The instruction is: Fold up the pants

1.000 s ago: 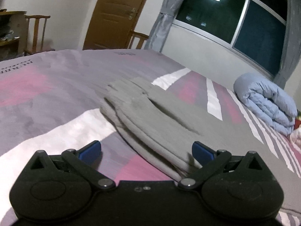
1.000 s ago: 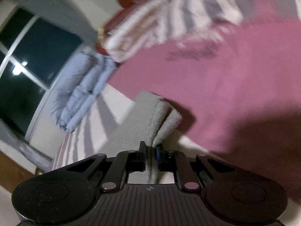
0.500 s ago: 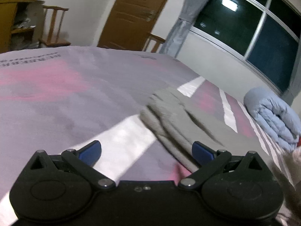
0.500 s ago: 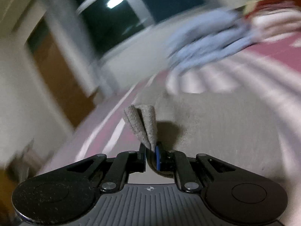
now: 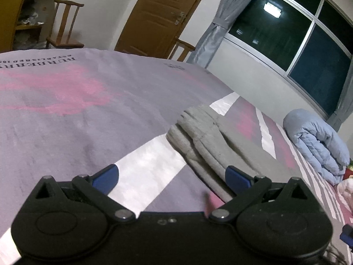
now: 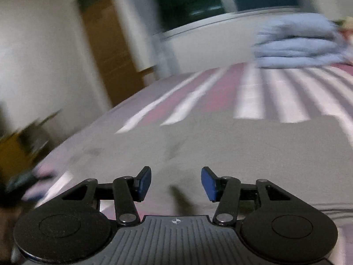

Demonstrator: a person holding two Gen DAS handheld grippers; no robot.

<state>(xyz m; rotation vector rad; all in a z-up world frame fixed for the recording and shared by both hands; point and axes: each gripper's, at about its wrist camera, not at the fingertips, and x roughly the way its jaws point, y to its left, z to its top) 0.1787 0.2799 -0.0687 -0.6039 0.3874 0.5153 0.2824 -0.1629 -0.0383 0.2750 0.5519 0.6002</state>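
The grey pants point(image 5: 205, 139) lie folded lengthwise on the bed, the waistband end toward the far side. My left gripper point(image 5: 172, 176) is open and empty, low over the bedspread just left of the pants' near edge. In the blurred right wrist view the pants point(image 6: 231, 145) spread flat as a wide grey sheet. My right gripper point(image 6: 176, 182) is open and empty just above that cloth.
The bed has a purple, pink and white striped cover point(image 5: 66, 110). A rolled light-blue duvet point(image 5: 317, 145) lies at the far right by the window point(image 5: 297, 33); it also shows in the right wrist view point(image 6: 297, 42). Wooden chairs point(image 5: 64, 22) and a door point(image 5: 163, 15) stand beyond the bed.
My right gripper was shut on a grey pants fold, swung round with it, and is now open with the cloth lying flat. My left gripper drifted left, staying open.
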